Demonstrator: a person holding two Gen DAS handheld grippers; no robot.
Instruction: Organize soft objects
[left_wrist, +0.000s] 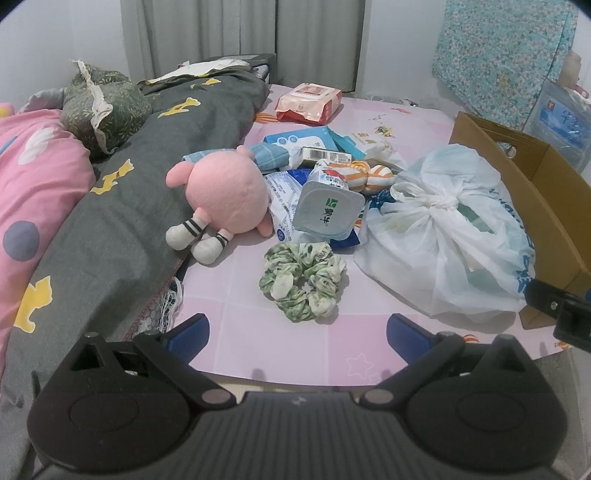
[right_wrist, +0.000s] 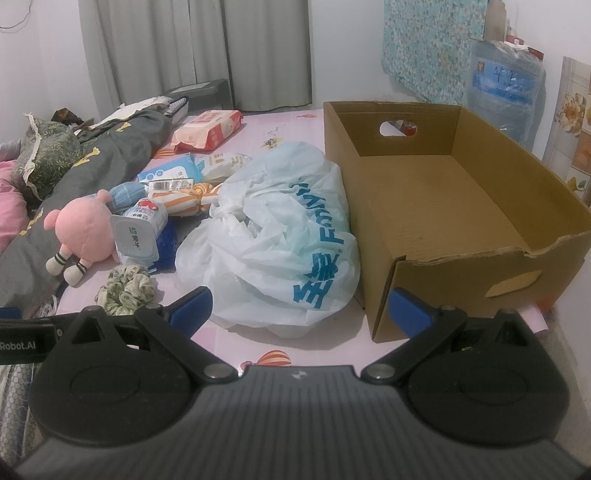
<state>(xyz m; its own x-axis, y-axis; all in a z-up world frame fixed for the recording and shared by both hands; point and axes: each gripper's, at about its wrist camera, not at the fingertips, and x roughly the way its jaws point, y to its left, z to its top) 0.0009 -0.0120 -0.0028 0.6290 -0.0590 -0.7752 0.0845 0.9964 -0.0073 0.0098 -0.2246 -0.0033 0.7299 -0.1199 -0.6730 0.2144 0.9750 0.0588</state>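
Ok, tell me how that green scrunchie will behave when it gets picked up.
The green scrunchie looks like ruffled fabric, so it is probably floppy and should sag from the pinched side. It seems light and unlikely to roll, lying flat on the pink table. Probably not fragile.

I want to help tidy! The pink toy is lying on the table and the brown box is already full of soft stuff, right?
Not quite. The pink toy does lie on the table, but the brown box is empty: the right wrist view shows its bare cardboard floor.

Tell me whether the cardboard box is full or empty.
Empty: the cardboard box shows only its bare brown floor in the right wrist view.
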